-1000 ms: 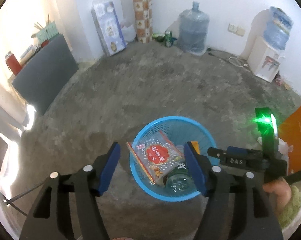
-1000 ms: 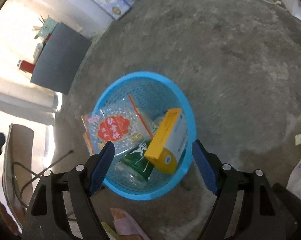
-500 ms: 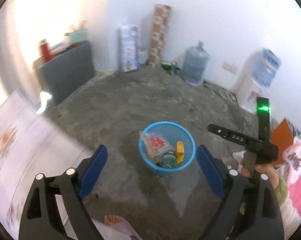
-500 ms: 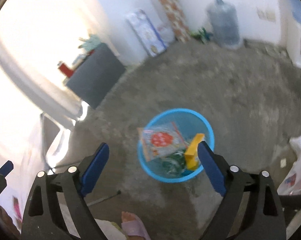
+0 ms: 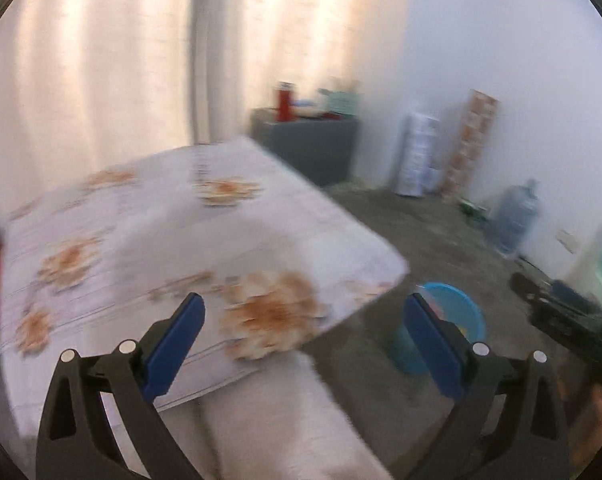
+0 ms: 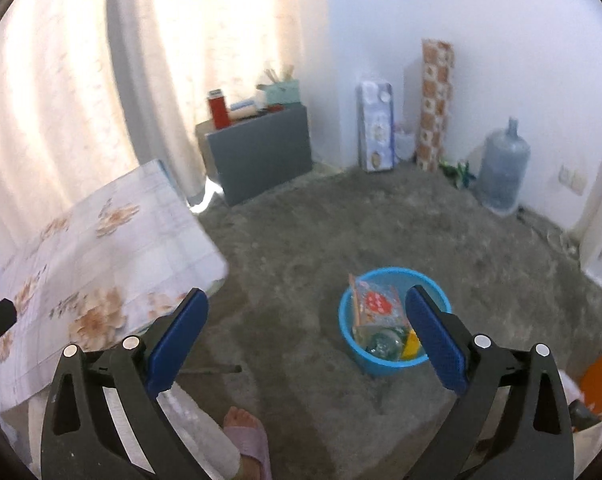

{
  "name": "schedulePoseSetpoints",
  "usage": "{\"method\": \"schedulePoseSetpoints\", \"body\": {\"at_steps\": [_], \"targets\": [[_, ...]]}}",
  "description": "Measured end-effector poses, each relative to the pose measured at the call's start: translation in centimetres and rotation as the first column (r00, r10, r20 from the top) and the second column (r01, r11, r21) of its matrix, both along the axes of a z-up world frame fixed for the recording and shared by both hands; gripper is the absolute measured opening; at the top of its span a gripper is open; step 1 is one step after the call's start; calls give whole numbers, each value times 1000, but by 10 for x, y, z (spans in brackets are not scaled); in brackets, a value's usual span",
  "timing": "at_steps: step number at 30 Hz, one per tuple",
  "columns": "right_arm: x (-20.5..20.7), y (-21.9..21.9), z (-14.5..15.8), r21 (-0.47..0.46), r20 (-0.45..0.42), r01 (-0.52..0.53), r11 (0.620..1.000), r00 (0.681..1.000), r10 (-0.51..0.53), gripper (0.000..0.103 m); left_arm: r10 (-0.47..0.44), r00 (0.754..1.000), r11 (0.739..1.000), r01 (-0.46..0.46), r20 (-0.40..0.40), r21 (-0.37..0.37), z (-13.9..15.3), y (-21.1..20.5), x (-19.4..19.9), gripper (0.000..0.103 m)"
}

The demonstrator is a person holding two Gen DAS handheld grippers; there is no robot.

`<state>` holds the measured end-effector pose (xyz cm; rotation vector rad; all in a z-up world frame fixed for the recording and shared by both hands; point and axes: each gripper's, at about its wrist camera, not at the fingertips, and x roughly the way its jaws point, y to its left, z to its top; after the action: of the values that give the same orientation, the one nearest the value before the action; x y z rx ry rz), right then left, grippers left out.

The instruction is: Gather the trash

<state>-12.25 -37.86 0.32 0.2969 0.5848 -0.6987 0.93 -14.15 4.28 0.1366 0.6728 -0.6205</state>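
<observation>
Two grippers, left [image 5: 303, 342] and right [image 6: 307, 338], are opening wide with nothing between the blue pads. The blue basket [image 6: 351, 344] sits on the floor, down past them, with the trash [image 6: 377, 306] inside it.

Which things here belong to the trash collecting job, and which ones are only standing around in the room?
Belong to the job:
blue basket
snack bag, in the basket
clear bottle, in the basket
yellow box, in the basket

Just standing around:
water jug
grey cabinet
flowered tablecloth
</observation>
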Motion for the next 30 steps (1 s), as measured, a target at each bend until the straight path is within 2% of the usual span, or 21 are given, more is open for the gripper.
{"method": "schedulePoseSetpoints", "body": {"at_steps": [5, 9, 12, 17, 22, 30], "targets": [[20, 33, 0, -67, -53, -53, 996, 997, 49, 95, 105, 993, 993, -108, 61, 44, -9, 22, -7, 97], [30, 53, -5, -119, -109, -79, 990, 992, 66, 95, 194, 975, 978, -201, 106, 58, -15, 39, -2, 97], [33, 75, -8, -179, -157, -84, 980, 986, 56, 95, 231, 970, 969, -236, 72, 72, -18, 43, 5, 97], [36, 92, -20, -135, -197, -141, 981, 974, 113, 95, 257, 966, 961, -256, 7, 100, -28, 48, 8, 97], [34, 104, -25, -149, -229, -152, 977, 967, 115, 95, 287, 957, 951, -279, -43, 130, -36, 51, 10, 97], [22, 94, -28, -131, -231, -123, 984, 969, 90, 95, 303, 952, 945, -296, -31, 135, -34, 50, 4, 97]]}}
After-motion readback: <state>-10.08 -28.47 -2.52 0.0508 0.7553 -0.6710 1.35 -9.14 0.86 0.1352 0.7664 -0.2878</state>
